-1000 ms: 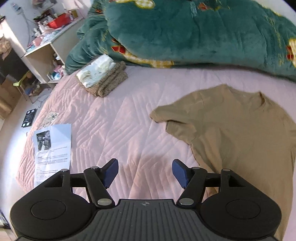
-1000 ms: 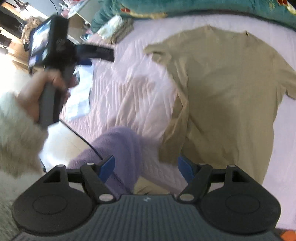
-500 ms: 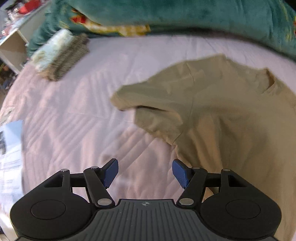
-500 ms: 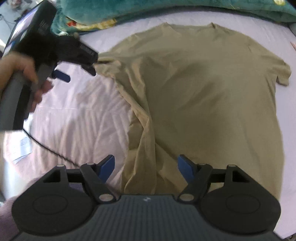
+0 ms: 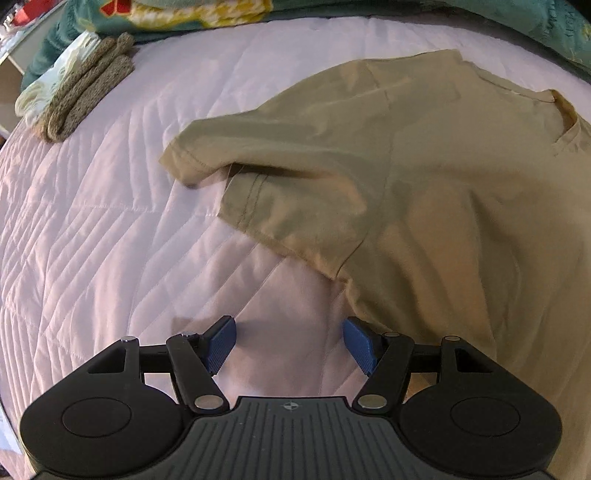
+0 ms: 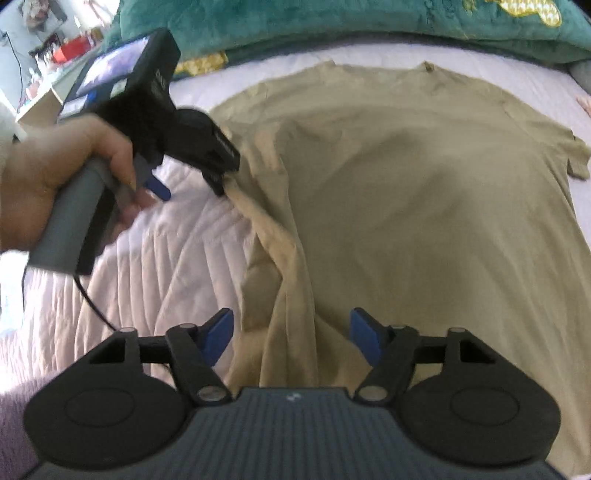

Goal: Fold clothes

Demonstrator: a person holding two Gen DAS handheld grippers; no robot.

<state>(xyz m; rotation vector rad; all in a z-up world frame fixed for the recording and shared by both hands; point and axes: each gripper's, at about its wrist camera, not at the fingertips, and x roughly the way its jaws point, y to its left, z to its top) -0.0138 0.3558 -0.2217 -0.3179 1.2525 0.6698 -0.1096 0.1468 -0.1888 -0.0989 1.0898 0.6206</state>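
A tan T-shirt (image 5: 424, 177) lies spread front-up on the pink quilted bed (image 5: 110, 229), collar toward the far side. Its near sleeve (image 5: 280, 206) is creased and folded over itself. My left gripper (image 5: 290, 343) is open over bare quilt just short of the armpit, nothing between its blue pads. In the right wrist view a hand (image 6: 55, 173) holds the left gripper (image 6: 221, 177), whose tip is at the sleeve edge. My right gripper (image 6: 291, 334) is open, with a bunched ridge of the T-shirt's (image 6: 424, 206) side edge running between its fingers.
A stack of folded knitwear (image 5: 81, 85) lies at the far left of the bed. A teal blanket (image 6: 332, 26) is heaped along the far edge. A cluttered shelf (image 6: 40, 99) stands beyond the bed's left side. A black cable (image 6: 92, 306) trails from the left gripper.
Both grippers have moved forward over the bed toward the shirt. The left one now sits close to the sleeve, and the right one has come over the shirt's bunched side. Both stay open.
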